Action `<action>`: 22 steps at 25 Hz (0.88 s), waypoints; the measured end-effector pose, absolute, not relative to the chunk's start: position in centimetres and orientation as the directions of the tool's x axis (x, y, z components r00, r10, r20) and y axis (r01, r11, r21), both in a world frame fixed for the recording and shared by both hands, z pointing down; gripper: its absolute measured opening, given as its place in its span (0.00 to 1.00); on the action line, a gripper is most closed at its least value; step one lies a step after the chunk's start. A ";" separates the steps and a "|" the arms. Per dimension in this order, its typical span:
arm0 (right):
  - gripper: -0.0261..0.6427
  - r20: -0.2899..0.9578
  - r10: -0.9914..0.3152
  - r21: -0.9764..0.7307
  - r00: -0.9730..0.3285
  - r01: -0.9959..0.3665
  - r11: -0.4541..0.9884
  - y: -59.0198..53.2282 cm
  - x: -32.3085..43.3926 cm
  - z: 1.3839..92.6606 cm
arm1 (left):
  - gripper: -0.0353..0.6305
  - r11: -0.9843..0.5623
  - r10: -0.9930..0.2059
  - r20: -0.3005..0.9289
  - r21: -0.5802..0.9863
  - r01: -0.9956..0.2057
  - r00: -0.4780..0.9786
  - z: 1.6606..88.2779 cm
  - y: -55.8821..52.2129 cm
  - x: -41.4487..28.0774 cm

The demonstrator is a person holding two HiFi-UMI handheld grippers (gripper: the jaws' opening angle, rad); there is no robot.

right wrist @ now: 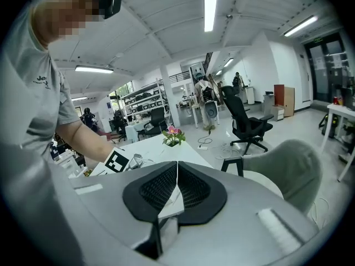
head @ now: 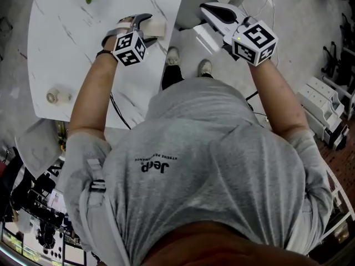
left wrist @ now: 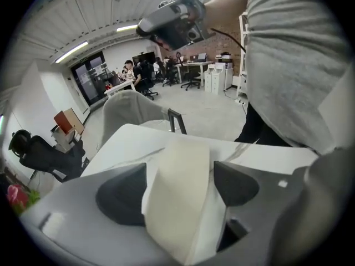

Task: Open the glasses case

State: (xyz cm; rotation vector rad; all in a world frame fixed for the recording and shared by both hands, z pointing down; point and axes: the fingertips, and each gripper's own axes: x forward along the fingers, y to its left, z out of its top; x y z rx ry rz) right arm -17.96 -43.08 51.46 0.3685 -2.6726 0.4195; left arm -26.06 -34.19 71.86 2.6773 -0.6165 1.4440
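While my left tongs (left wrist: 180, 184) clamp the glasses case (head: 156, 27) on the counter (head: 72, 32) and my right tongs (right wrist: 176, 188) hang closed, I fear that squeeze could pin its lid.

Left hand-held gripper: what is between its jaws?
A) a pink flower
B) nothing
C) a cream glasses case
C: in the left gripper view the cream glasses case sits between the jaws of the left hand-held gripper.
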 end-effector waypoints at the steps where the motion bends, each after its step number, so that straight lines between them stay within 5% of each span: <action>1: 0.04 0.430 -0.195 -0.235 -0.881 -0.319 0.918 -43.2 -17.9 51.5 | 0.69 -0.923 -0.321 0.813 -0.155 -0.352 0.486 71.9 -34.2 -26.1; 5: 0.04 0.432 -0.203 -0.236 -0.879 -0.328 0.915 -43.4 -17.9 51.6 | 0.59 -0.932 -0.314 0.820 -0.171 -0.319 0.478 72.0 -34.2 -26.2; 22: 0.04 0.428 -0.213 -0.228 -0.878 -0.333 0.915 -43.4 -18.2 51.3 | 0.56 -0.959 -0.189 0.807 -0.030 -0.281 0.560 70.8 -33.5 -26.3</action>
